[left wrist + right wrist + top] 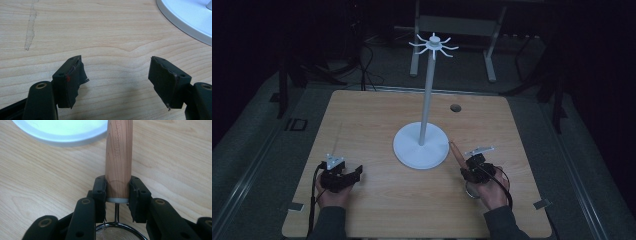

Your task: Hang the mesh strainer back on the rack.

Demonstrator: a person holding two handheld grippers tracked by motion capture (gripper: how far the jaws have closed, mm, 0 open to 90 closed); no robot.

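A small strainer with a wooden handle point(118, 160) and a wire mesh bowl point(117, 233) is held by my right gripper point(117, 187), whose jaws are shut on the handle near its metal end. In the high view the handle point(456, 152) points up and away from my right gripper point(474, 166), towards the stand. A white stand with a round base point(420, 145), a tall pole point(428, 90) and a ring of hooks point(433, 44) rises at the table's middle. My left gripper point(343, 176) rests at the front left, open with nothing between its jaws point(117, 72).
The wooden table point(372, 120) has a round cable hole point(455, 108) at the back right and tape marks at its front corners. The stand's base rim point(185, 17) lies just ahead and right of my left gripper. Dark floor, cables and a desk frame lie beyond.
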